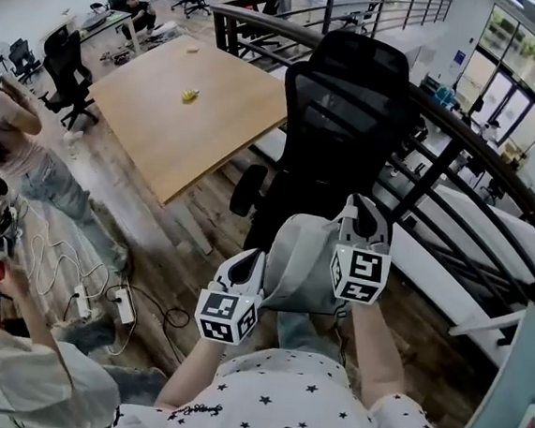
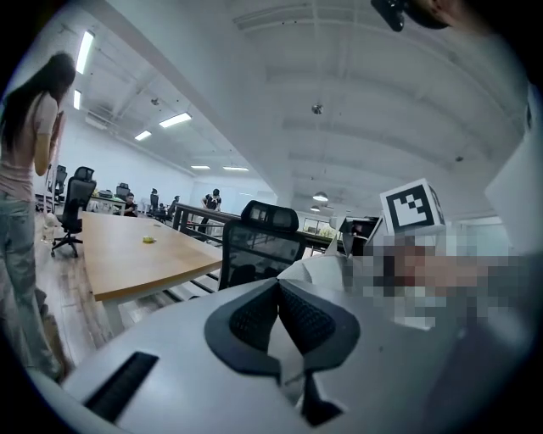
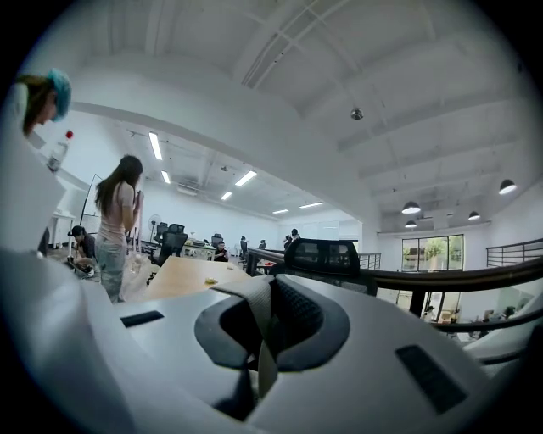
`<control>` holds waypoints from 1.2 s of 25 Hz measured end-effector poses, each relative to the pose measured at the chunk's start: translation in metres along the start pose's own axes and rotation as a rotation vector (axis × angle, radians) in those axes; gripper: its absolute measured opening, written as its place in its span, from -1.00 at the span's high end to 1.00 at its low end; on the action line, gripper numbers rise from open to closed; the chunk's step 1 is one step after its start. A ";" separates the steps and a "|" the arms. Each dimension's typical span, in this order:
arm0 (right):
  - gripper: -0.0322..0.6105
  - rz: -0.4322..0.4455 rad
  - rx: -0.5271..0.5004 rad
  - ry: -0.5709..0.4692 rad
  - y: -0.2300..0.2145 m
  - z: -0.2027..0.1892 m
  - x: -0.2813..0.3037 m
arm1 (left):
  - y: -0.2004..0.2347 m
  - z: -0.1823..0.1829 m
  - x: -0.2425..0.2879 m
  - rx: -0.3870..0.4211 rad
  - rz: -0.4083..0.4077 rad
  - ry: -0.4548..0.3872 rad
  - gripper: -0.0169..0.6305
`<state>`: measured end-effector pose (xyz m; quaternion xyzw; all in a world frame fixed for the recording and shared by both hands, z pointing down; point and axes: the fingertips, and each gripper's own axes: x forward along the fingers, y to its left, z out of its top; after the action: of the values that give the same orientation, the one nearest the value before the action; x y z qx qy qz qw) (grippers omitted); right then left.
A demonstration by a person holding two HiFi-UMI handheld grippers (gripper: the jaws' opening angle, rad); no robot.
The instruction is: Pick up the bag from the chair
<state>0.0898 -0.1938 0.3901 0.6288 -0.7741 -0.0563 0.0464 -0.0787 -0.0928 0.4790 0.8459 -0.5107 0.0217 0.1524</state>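
Grey bag hangs before the black chair; only the right gripper view shows its strap pinched in the right hand-held gripper, while the left hand-held gripper is pressed together.

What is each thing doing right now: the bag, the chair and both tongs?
bag: held up between both tongs, in front of the chair.
chair: upright, behind the bag.
left tongs: shut, apparently on the bag's edge.
right tongs: shut on the bag's grey strap.
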 end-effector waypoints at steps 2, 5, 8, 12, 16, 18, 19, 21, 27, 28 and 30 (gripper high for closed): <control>0.92 -0.001 0.012 0.008 0.007 0.004 -0.027 | -0.007 -0.007 -0.022 -0.001 -0.003 0.006 0.92; 0.92 -0.006 0.028 0.014 0.015 0.009 -0.062 | -0.016 -0.016 -0.048 -0.010 -0.010 0.010 0.92; 0.92 -0.008 0.030 0.009 0.024 0.018 -0.086 | -0.024 -0.019 -0.066 -0.014 -0.022 0.008 0.92; 0.92 -0.005 0.031 0.011 0.032 0.027 -0.115 | -0.036 -0.016 -0.083 -0.014 -0.041 -0.003 0.92; 0.92 0.006 0.031 0.009 0.037 0.033 -0.143 | -0.044 -0.012 -0.091 -0.007 -0.050 -0.031 0.92; 0.92 0.015 0.033 0.003 0.039 0.035 -0.159 | -0.049 -0.011 -0.095 -0.004 -0.051 -0.044 0.92; 0.92 0.020 0.034 -0.003 0.039 0.037 -0.167 | -0.053 -0.011 -0.098 -0.002 -0.051 -0.050 0.92; 0.92 0.027 0.038 -0.015 0.040 0.040 -0.179 | -0.057 -0.010 -0.101 0.002 -0.050 -0.062 0.92; 0.92 0.036 0.038 -0.029 0.041 0.040 -0.194 | -0.064 -0.015 -0.102 -0.004 -0.049 -0.072 0.92; 0.92 0.035 0.037 -0.032 0.041 0.040 -0.195 | -0.065 -0.016 -0.103 -0.004 -0.049 -0.072 0.92; 0.92 0.029 0.039 -0.035 0.038 0.041 -0.197 | -0.067 -0.016 -0.103 -0.004 -0.047 -0.071 0.92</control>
<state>0.0872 0.0078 0.3553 0.6173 -0.7848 -0.0513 0.0214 -0.0680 0.0288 0.4585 0.8576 -0.4957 -0.0131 0.1361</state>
